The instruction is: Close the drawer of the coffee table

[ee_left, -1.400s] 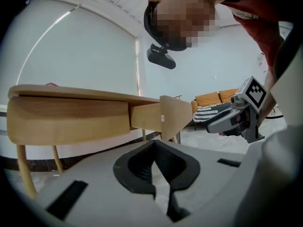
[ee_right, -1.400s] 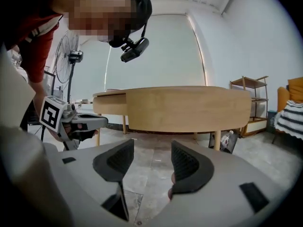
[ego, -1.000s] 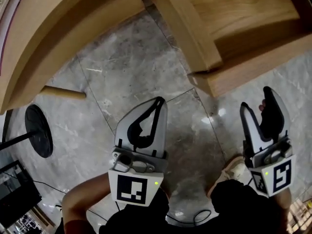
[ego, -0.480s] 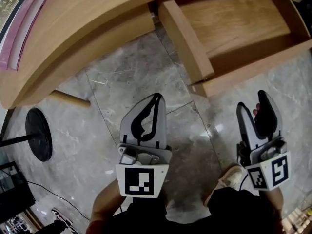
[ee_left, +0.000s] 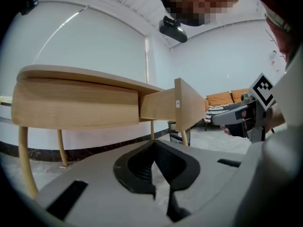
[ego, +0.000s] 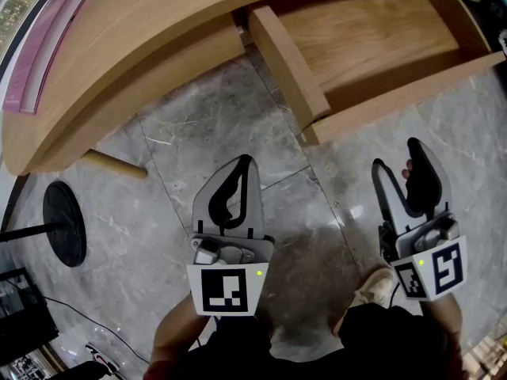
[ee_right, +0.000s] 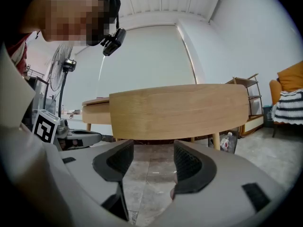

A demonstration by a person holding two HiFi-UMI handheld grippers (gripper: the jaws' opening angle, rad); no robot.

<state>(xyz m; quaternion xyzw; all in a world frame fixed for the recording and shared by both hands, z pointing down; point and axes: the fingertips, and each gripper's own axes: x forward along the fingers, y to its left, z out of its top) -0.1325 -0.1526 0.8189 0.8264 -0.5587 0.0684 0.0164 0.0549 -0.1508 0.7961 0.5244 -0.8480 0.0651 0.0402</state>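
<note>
The wooden coffee table (ego: 142, 38) curves across the top of the head view. Its drawer (ego: 396, 101) stands pulled out at the upper right, its bare inside (ego: 372, 30) showing. My left gripper (ego: 244, 163) hangs over the floor short of the table, fingertips touching, nothing held. My right gripper (ego: 398, 158) is just in front of the drawer's front panel, jaws apart and empty. The right gripper view looks straight at that panel (ee_right: 180, 110) past the right gripper (ee_right: 149, 157). In the left gripper view, the left gripper (ee_left: 154, 150) is shut below the drawer (ee_left: 177, 105), which shows edge-on.
A black round stand base (ego: 63, 224) sits on the marble floor at the left, near a table leg (ego: 115, 165). My shoe (ego: 376, 287) is under the right gripper. A fan (ee_right: 61, 65), a shelf (ee_right: 248, 98) and an orange sofa (ee_left: 227, 98) stand farther off.
The head view has tilted up, so more of the table top and drawer shows. Both grippers stay nearly where they were, their jaws unchanged.
</note>
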